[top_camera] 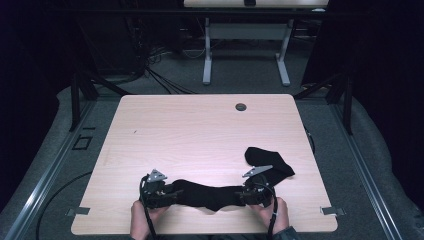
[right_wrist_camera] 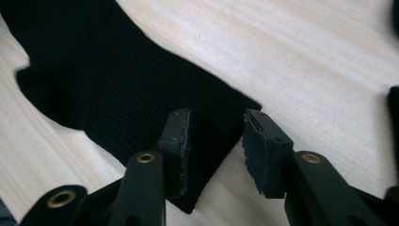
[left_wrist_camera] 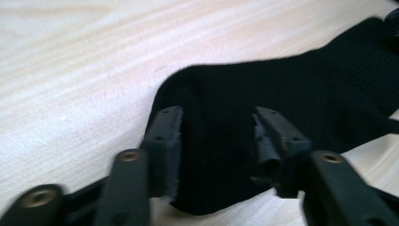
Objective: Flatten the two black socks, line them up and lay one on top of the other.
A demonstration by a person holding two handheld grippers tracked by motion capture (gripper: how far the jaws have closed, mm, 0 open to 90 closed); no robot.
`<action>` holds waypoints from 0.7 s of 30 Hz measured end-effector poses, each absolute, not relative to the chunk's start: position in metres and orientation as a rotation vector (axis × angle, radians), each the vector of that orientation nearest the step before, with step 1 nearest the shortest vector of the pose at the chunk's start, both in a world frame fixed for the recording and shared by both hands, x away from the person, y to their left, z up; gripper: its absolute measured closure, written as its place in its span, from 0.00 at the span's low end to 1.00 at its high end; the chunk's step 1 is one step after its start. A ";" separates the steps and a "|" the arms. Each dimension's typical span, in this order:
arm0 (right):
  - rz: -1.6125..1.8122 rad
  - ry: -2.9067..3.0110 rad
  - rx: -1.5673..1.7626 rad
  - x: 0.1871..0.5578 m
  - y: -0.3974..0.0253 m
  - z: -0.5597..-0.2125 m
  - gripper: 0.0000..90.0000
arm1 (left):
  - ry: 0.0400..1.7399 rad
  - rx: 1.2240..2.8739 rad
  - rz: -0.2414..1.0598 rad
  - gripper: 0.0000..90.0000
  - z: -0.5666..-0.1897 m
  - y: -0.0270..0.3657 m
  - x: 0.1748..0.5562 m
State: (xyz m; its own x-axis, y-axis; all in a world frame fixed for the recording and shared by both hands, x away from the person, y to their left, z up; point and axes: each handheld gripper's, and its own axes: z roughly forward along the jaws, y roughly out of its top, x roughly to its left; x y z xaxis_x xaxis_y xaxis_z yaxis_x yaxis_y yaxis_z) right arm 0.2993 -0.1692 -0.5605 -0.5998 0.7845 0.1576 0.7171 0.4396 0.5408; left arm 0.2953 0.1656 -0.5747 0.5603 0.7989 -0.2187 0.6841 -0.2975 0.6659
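Sock: a black sock (top_camera: 210, 195) is lying flat on the surface (top_camera: 200, 130), stretching between the two grippers near the person's edge.
Sock at the left gripper: one end (left_wrist_camera: 221, 155) is sitting between the parted jaws, spreading ahead of them and off to their right.
Sock at the right gripper: the other end (right_wrist_camera: 141, 94) is lying between and ahead of the jaws, running away to their left.
Second sock: another black sock (top_camera: 267, 159) is lying just beyond the right gripper, touching or overlapping the first; which one I cannot tell.
Left gripper (top_camera: 159, 192): released, jaws standing apart over the fabric, not clamping it.
Right gripper (top_camera: 255, 192): released as well, jaws apart.
Left hand (top_camera: 142, 217): reaching in from the near edge, holding its gripper low and pointing inward along the sock.
Right hand (top_camera: 275, 212): mirroring it, gripper low and angling toward the left one.
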 end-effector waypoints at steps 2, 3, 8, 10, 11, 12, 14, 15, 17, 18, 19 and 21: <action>0.903 2.550 1.345 0.296 -0.170 -0.564 0.75 | 1.180 2.046 0.217 0.68 -0.577 0.166 0.294; 0.901 2.548 1.341 0.295 -0.172 -0.564 0.78 | 1.184 2.042 0.207 0.70 -0.577 0.167 0.293; 0.879 2.541 1.320 0.291 -0.177 -0.564 0.82 | 1.177 2.060 0.220 0.73 -0.576 0.164 0.289; 0.864 2.540 1.320 0.290 -0.181 -0.564 0.82 | 1.165 2.071 0.231 0.72 -0.576 0.162 0.287; 0.873 2.530 1.330 0.290 -0.182 -0.564 0.82 | 1.153 2.082 0.238 0.72 -0.576 0.161 0.286; 0.864 2.531 1.321 0.290 -0.184 -0.564 0.82 | 1.151 2.084 0.238 0.72 -0.576 0.160 0.284; 0.853 2.531 1.315 0.290 -0.186 -0.564 0.82 | 1.137 2.094 0.239 0.72 -0.576 0.159 0.282; 0.848 2.538 1.309 0.290 -0.186 -0.563 0.82 | 1.141 2.090 0.234 0.72 -0.576 0.158 0.280; 0.838 2.549 1.296 0.289 -0.186 -0.563 0.82 | 1.137 2.084 0.225 0.72 -0.576 0.159 0.277; 0.820 2.564 1.278 0.288 -0.186 -0.562 0.82 | 1.135 2.080 0.228 0.72 -0.577 0.159 0.274; 0.824 2.568 1.274 0.287 -0.186 -0.562 0.82 | 1.134 2.077 0.227 0.72 -0.577 0.159 0.272; 0.853 2.567 1.278 0.285 -0.187 -0.563 0.82 | 1.126 2.077 0.226 0.72 -0.577 0.160 0.269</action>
State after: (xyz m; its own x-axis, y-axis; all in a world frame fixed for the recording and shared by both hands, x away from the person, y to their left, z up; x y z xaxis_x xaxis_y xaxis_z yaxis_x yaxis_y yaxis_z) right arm 0.2853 -0.1875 -0.5632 -0.6259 0.7716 0.1136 0.6862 0.4756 0.5504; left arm 0.2692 0.1603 -0.5773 0.5976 0.7798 -0.1862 0.6475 -0.3324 0.6858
